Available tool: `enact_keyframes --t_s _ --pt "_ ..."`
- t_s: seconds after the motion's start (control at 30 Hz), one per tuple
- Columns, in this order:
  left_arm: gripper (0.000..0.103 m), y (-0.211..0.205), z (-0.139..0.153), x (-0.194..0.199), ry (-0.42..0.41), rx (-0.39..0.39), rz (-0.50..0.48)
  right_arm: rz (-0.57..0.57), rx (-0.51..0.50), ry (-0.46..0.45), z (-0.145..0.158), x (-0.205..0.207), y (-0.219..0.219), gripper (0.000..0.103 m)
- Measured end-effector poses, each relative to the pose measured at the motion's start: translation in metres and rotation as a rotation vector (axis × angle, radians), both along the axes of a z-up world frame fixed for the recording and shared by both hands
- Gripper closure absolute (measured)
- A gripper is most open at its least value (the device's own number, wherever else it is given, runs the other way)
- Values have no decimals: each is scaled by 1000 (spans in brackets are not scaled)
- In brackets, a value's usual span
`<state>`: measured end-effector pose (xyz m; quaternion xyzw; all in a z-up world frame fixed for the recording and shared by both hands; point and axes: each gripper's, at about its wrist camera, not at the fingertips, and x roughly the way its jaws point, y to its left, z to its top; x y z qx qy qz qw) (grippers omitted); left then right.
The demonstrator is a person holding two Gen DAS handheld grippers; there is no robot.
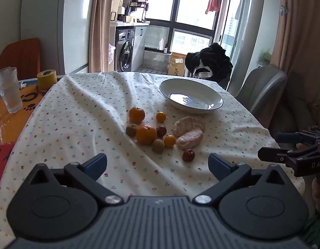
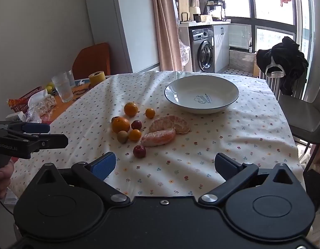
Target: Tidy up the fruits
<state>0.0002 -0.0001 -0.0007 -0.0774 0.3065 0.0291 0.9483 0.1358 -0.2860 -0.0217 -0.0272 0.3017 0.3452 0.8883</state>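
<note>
Loose fruit lies clustered mid-table on the flowered cloth: a large orange (image 1: 146,134) (image 2: 120,124), a second orange (image 1: 136,114) (image 2: 130,109), small yellow-orange fruits, brownish round ones, a red fruit (image 1: 188,155) (image 2: 139,151) nearest me, and two peeled citrus pieces (image 1: 190,138) (image 2: 159,138). Behind them stands an empty white bowl (image 1: 193,87) (image 2: 201,89) with a dark rim. My left gripper (image 1: 158,164) (image 2: 57,134) hovers open in front of the fruit, holding nothing. The right gripper (image 2: 165,164) (image 1: 269,146) is likewise open and empty, to the right of the left one.
A drinking glass (image 1: 8,90) (image 2: 62,87) and a yellow tape roll (image 1: 47,78) (image 2: 96,77) stand at the table's left, beside snack wrappers (image 2: 39,103). A grey chair (image 1: 261,89) and a chair draped in black cloth (image 2: 284,62) flank the far right. The cloth's right edge (image 2: 292,137) drops off.
</note>
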Motion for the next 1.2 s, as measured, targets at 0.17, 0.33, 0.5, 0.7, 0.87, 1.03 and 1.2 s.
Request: enact_keyframes --t_s 0.17,0.33,0.5,0.7,0.87,1.03,1.2 --pt "0 -1 2 0 -1 5 2 1 5 -2 -1 0 0 0" --pt "0 -1 9 -2 -5 6 2 3 4 -16 4 -3 1 0" --pt "0 0 12 -1 -5 7 0 7 4 -14 3 -1 2 0" --pt "0 -2 10 -4 -6 18 -12 7 5 -15 2 -2 1 0" --pt "0 -3 10 -4 -7 19 -12 5 6 -15 2 -2 1 0" --pt "0 -2 9 -4 -7 20 -10 2 7 -19 2 -2 1 0" --pt "0 -1 10 -5 -10 19 -8 1 5 -19 2 -2 1 0"
